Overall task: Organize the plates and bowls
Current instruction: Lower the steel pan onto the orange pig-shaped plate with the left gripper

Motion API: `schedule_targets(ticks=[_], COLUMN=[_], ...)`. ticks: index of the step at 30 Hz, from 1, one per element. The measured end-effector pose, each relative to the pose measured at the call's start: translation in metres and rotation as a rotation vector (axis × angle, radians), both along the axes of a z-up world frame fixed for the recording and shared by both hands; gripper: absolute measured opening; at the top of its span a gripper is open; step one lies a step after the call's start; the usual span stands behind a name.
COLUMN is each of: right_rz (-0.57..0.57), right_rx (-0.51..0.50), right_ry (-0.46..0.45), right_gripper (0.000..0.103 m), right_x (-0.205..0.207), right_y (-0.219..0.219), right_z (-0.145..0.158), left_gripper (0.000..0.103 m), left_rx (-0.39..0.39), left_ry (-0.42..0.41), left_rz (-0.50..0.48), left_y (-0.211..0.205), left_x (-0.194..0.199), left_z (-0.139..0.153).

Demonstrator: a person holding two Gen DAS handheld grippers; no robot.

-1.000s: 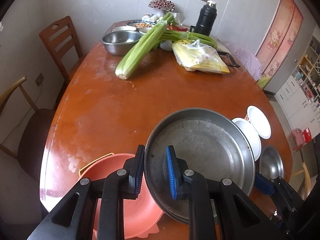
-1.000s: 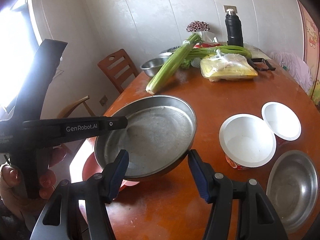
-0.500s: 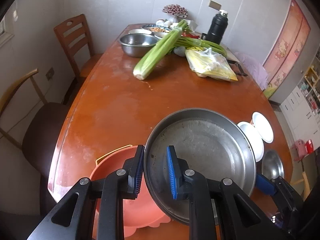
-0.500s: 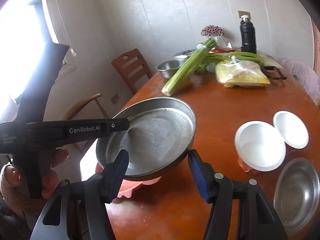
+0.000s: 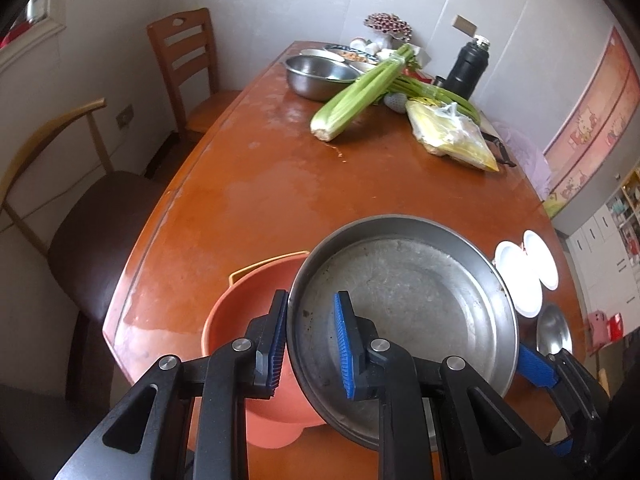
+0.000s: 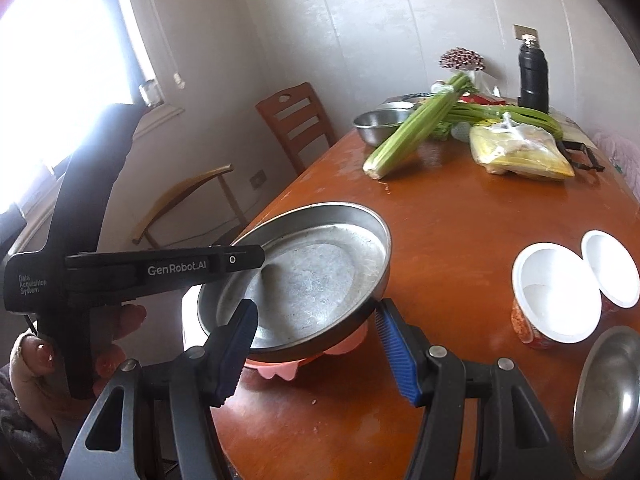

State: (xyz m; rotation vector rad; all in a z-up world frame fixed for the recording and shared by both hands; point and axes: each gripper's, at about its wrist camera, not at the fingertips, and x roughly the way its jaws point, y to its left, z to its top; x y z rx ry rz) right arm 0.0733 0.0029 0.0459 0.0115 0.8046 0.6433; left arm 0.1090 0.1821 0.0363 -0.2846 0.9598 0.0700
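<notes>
A large shallow steel plate [image 5: 404, 304] hangs tilted just above a pink plastic bowl [image 5: 240, 340] at the table's near left corner. My left gripper [image 5: 311, 296] is shut on the plate's near rim, one blue pad outside and one inside. In the right wrist view the same plate [image 6: 304, 280] sits between the fingers of my right gripper [image 6: 316, 306]. Its jaws stand partly apart and clamp the plate's near edge, the right fingertip against the rim. Only a pink sliver of the bowl [image 6: 280, 368] shows under the plate. A person's hand [image 6: 120, 320] grips the left tool's handle.
Two white cups [image 6: 556, 292] [image 6: 612, 268] and a small steel bowl [image 6: 608, 400] stand at the near right. At the far end lie celery [image 5: 360, 92], a yellow bag [image 5: 452, 136], a steel bowl [image 5: 320, 74] and a black flask [image 5: 468, 68]. Two chairs [image 5: 184, 64] [image 5: 80, 208] flank the left side.
Both grippers have carried the steel plate to the left, so it now hangs more squarely over the pink bowl. Neither grip has changed.
</notes>
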Motion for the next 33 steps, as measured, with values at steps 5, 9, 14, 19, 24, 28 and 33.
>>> schedule_targets(ticks=[5, 9, 14, 19, 24, 28, 33], right_rz=[0.049, 0.087, 0.121, 0.141, 0.148, 0.159, 0.167], right_rx=[-0.011, -0.035, -0.057, -0.096, -0.111, -0.118, -0.131], right_ry=[-0.001, -0.004, 0.027, 0.036, 0.049, 0.044, 0.034], right_gripper=[0.062, 0.062, 0.062, 0.062, 0.062, 0.062, 0.062], right_x=[-0.007, -0.009, 0.000, 0.010, 0.021, 0.027, 0.030], right_y=[0.010, 0.020, 0.033, 0.044, 0.050, 0.055, 0.059], right_z=[-0.004, -0.009, -0.023, -0.035, -0.041, -0.043, -0.047], left_gripper=[0.022, 0.023, 0.023, 0.023, 0.023, 0.023, 0.023], left_rx=[0.012, 0.000, 0.012, 0.006, 0.014, 0.016, 0.024], left_ry=[-0.001, 0.003, 0.022, 0.030, 0.043, 0.044, 0.045], left_rz=[0.051, 0.080, 0.109, 0.116, 0.123, 0.126, 0.121], left_y=[0.007, 0.018, 0.027, 0.034, 0.038, 0.039, 0.042], left_x=[-0.010, -0.014, -0.012, -0.010, -0.007, -0.005, -0.005], left_z=[-0.009, -0.018, -0.030, -0.038, -0.045, -0.047, -0.050])
